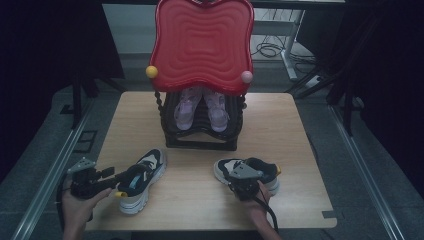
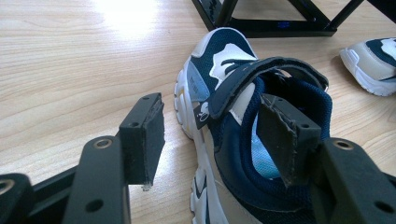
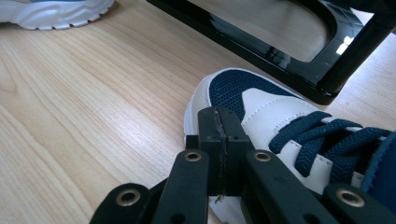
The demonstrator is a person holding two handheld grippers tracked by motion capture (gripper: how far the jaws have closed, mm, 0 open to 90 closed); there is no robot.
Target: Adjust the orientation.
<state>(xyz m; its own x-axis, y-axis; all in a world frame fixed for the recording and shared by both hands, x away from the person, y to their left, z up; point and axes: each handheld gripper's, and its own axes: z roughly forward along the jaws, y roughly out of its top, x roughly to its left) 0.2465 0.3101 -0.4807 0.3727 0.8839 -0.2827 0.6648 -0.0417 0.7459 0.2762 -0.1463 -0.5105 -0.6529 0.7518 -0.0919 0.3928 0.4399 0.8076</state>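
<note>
Shoes were the work here: in the high view we had a navy-and-white pair on the wooden table [image 1: 295,150], the left shoe [image 1: 141,179] lying before the left gripper [image 1: 121,176] and the right shoe [image 1: 247,171] under the right gripper [image 1: 243,186], both in front of a black rack [image 1: 200,140] whose shelf already held a purple pair [image 1: 200,110] beneath a red top [image 1: 200,42]. We judged the step to be picking up the left shoe for that rack. In the left gripper view, our left gripper [image 2: 215,140] had its jaws apart, one pad outside the shoe wall and the other down inside the collar of the left shoe [image 2: 233,107], not yet pressing. To do this well, we thought the inner pad should seat deep against the padded wall, clear of the loose strap [image 2: 261,74], before closing, so the shoe would not swing. In the right gripper view, our right gripper [image 3: 219,140] had its jaws together on nothing, resting just beside the toe of the right shoe [image 3: 261,98]; it would have to open before taking that one.
</note>
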